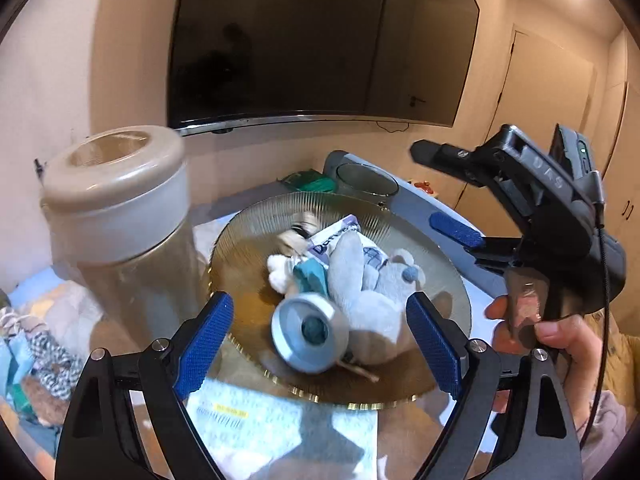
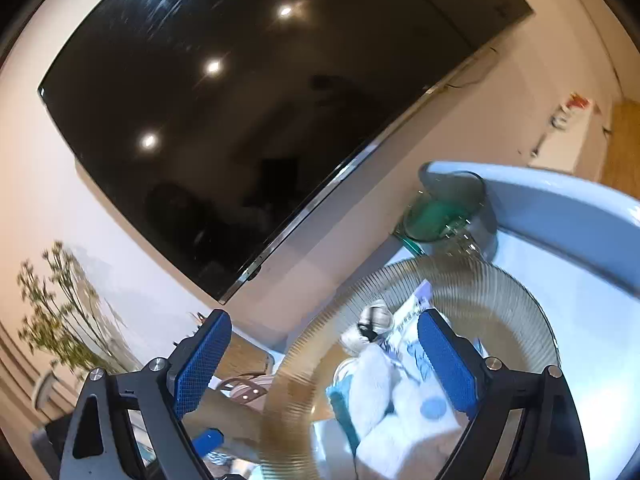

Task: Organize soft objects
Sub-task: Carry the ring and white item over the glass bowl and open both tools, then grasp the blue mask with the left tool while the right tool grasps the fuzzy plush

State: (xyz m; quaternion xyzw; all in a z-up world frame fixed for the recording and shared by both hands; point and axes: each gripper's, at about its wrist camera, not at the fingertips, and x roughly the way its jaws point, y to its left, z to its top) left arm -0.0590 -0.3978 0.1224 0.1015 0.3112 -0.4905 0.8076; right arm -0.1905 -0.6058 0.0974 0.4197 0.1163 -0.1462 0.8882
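Hovering both tools over the bowl point(image 1: 248, 240), I read this as a pause just after a drop-off. My left gripper point(image 1: 320, 344), at the bottom of the left view, stands wide open with nothing between its blue pads; the plush point(image 1: 376, 292) lies past them in the middle of the frame, inside the ribbed glass bowl, untouched. A metal cap point(image 1: 308, 332) lies tipped against the plush on its near side, and a printed packet point(image 1: 336, 236) sits behind it. My right gripper point(image 2: 324, 364) is likewise spread wide and empty, low in its own view, with its right pad in front of the bowl's contents. In the left view it shows at the right edge, held by a hand point(image 1: 560, 344).

I judge the bowl serves as the collecting place, which is why both tools face it. More soft things lie in a cloth pile point(image 1: 44, 344) at the lower left, beside a jar point(image 1: 120, 216) standing upright. Whether the cap belongs in the bowl I cannot tell.
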